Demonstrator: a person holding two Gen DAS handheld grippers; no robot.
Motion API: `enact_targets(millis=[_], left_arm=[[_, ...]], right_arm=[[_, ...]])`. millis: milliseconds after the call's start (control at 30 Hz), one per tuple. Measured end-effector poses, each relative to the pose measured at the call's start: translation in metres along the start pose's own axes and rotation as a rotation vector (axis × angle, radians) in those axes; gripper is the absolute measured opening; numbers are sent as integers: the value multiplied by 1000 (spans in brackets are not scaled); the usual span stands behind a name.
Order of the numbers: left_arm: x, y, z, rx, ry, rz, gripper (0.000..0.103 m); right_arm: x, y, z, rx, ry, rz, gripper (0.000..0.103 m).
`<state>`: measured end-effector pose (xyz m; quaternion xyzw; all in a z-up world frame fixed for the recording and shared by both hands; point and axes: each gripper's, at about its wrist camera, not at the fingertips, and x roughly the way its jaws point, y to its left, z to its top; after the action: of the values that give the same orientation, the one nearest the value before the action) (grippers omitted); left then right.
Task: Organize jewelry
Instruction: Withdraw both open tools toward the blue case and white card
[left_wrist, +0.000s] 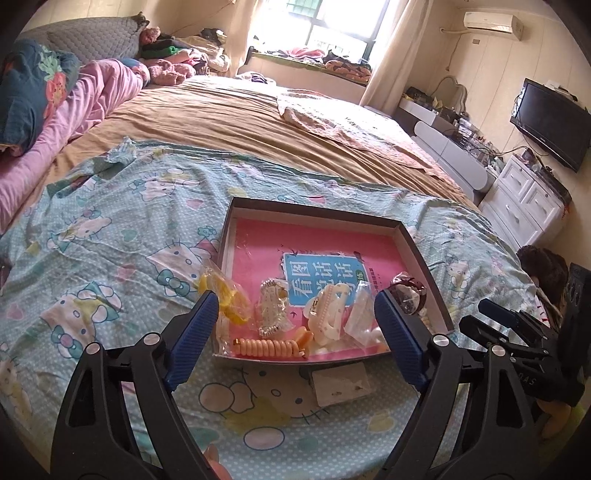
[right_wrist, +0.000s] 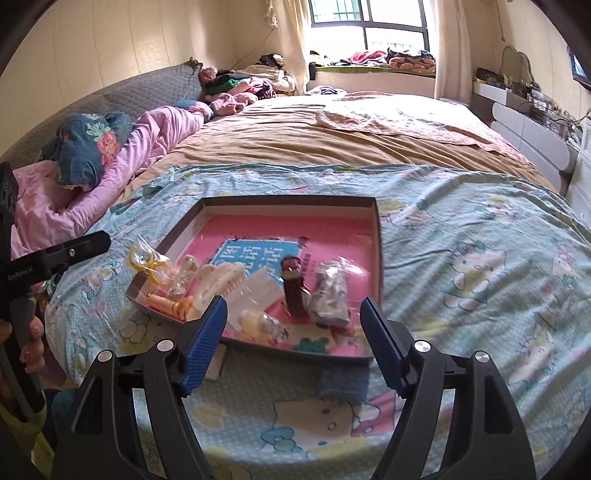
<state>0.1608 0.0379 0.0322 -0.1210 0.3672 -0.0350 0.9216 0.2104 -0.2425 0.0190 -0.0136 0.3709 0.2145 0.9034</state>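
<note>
On the bed: shallow box (left_wrist: 236, 225) sits on the cartoon sheet (left_wrist: 110, 221), jewelry bunched at its near edge.
Left tongs (left_wrist: 295, 332): wide open, nothing between pads, hovering over near-left of box.
Right tongs (right_wrist: 291, 343): wide open too, empty, over near-right of box.
Inside box: orange coil band (left_wrist: 269, 347), cream hair claw (left_wrist: 328, 314), brown watch (right_wrist: 293, 288), several clear bags w/ small pieces.
Half out: yellow-ring bag (left_wrist: 225, 295) hangs over the left wall.
Outside: earring card (left_wrist: 340, 387) on sheet, just in front of box.
Step, my guess: fetch the strays next, card or ring bag.
Tip: card lies flat, so come in low, pinch one edge; bags are slippery, grab the bulk, not the film.
</note>
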Motion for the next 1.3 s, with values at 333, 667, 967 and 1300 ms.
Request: enact_targets(millis=[333, 667, 967, 1300], left_arm=[[1, -7, -20, -2, 39, 14, 83], [29, -16, -58, -13, 169, 5, 83], [60, -27, -80, -22, 268, -7, 83], [91, -52, -87, 54, 305, 61, 84]], right_arm=[[-1, -22, -31, 28, 52, -20, 73], [23, -34, -52, 28, 133, -30, 73], [51, -38, -65, 50, 186, -11, 61], [49, -48, -66, 83, 178, 33, 45]])
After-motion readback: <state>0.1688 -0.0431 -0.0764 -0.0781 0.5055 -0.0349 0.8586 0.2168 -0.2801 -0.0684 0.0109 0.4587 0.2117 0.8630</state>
